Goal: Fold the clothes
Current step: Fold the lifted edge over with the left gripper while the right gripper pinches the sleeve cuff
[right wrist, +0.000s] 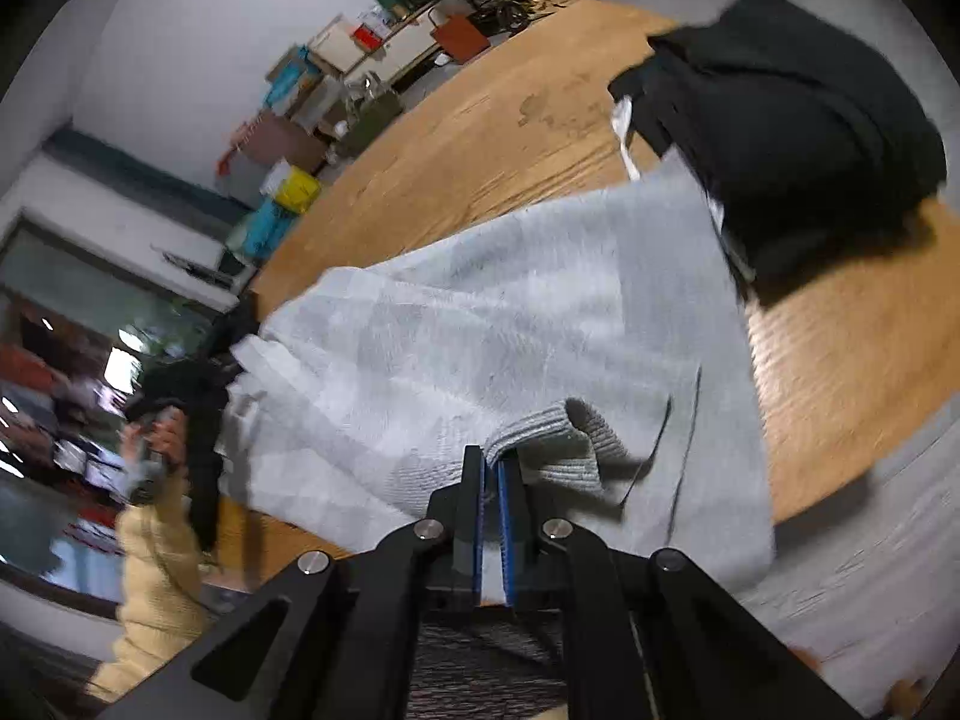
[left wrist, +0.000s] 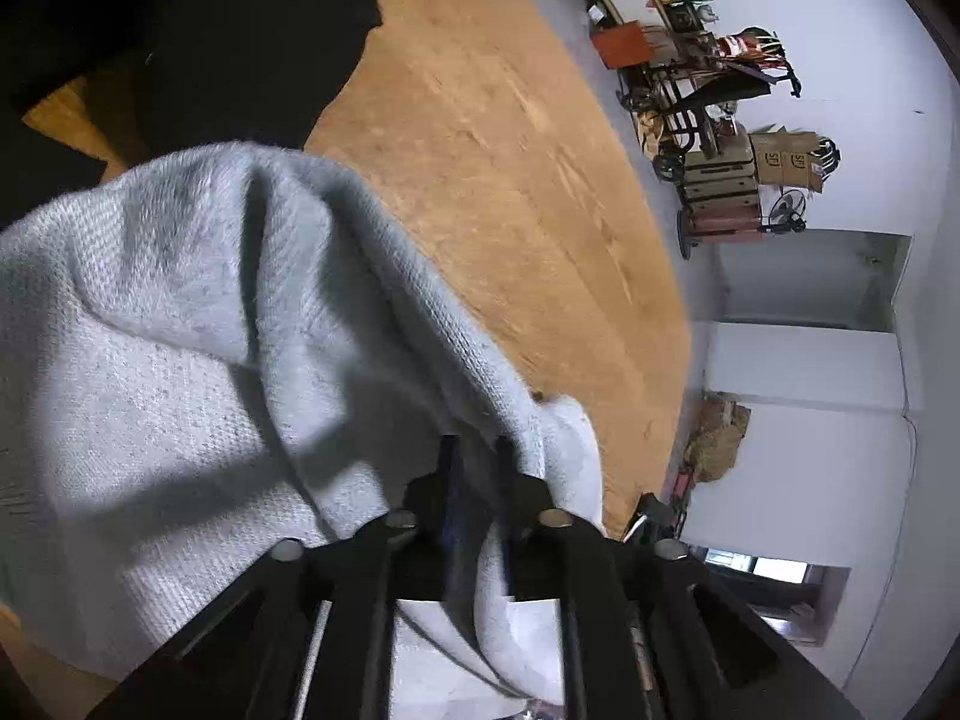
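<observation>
A light grey knit garment (right wrist: 492, 324) lies spread across the wooden table (right wrist: 480, 132). My right gripper (right wrist: 493, 462) is shut on its ribbed edge (right wrist: 564, 432), with the fabric pinched between the blue pads. In the left wrist view the same grey garment (left wrist: 198, 324) bulges up in front of the camera, and my left gripper (left wrist: 477, 450) is shut on a fold of it. The cloth drapes over the left fingers and hides their tips. A pile of black clothes (right wrist: 798, 120) lies on the table beyond the grey garment.
Black clothing (left wrist: 210, 30) fills the far left of the table in the left wrist view. Bare wood (left wrist: 510, 180) stretches to the table's edge. Shelves, boxes and chairs (left wrist: 720, 108) line the white walls. A person's hand and yellow sleeve (right wrist: 156, 516) hold the other gripper.
</observation>
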`<state>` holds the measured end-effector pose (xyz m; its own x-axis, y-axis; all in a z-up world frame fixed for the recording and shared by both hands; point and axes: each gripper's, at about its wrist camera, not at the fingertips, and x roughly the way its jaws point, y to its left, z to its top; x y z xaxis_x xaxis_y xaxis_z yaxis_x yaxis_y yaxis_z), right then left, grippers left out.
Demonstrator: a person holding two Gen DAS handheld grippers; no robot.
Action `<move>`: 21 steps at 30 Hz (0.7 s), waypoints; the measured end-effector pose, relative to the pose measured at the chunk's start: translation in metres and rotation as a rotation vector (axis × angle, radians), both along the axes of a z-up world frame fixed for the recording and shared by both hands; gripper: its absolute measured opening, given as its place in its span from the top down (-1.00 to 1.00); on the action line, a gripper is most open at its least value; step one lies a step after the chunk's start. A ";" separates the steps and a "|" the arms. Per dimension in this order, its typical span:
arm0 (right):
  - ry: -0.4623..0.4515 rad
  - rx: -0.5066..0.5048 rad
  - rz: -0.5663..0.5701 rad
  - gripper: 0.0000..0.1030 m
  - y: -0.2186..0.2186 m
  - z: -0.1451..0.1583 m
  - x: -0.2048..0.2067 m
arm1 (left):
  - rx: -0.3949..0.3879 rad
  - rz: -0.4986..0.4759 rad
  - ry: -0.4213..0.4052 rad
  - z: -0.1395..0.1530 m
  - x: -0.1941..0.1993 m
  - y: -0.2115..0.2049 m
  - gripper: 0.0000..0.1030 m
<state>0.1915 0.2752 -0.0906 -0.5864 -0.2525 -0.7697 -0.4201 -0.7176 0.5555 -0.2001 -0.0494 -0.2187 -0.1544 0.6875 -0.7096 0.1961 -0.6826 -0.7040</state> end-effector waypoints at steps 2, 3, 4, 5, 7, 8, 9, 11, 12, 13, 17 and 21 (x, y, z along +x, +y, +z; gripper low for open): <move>-0.009 0.013 0.023 0.90 0.000 -0.003 -0.003 | -0.011 -0.005 -0.011 -0.004 -0.002 0.011 0.17; -0.005 0.003 0.025 0.89 0.001 -0.003 -0.001 | -0.008 -0.009 -0.019 -0.006 -0.003 0.017 0.16; -0.003 -0.007 0.017 0.89 0.003 -0.004 0.003 | 0.009 -0.011 -0.029 -0.009 -0.005 0.019 0.16; -0.002 -0.018 0.005 0.89 0.004 -0.005 0.007 | 0.035 -0.012 -0.040 -0.011 -0.007 0.018 0.16; -0.007 -0.040 -0.020 0.89 0.010 -0.008 0.016 | 0.083 -0.007 -0.056 -0.013 -0.007 0.016 0.16; -0.009 -0.044 -0.029 0.89 0.011 -0.009 0.019 | 0.106 0.003 -0.057 -0.013 -0.002 0.014 0.16; -0.011 -0.047 -0.037 0.89 0.013 -0.010 0.022 | 0.126 0.021 -0.058 -0.013 0.007 0.006 0.16; -0.014 -0.044 -0.040 0.89 0.013 -0.010 0.022 | 0.138 0.077 -0.050 -0.018 0.011 -0.007 0.16; -0.016 -0.042 -0.041 0.89 0.012 -0.011 0.022 | 0.139 0.089 -0.043 -0.019 0.013 -0.009 0.16; -0.017 -0.040 -0.042 0.89 0.012 -0.011 0.022 | 0.139 0.092 -0.036 -0.017 0.015 -0.009 0.16; -0.039 -0.030 -0.030 0.89 0.008 -0.015 0.016 | 0.093 0.093 -0.026 -0.016 0.017 0.002 0.16; -0.010 -0.023 -0.024 0.89 0.005 -0.007 0.019 | 0.043 0.093 -0.018 -0.015 0.019 0.015 0.16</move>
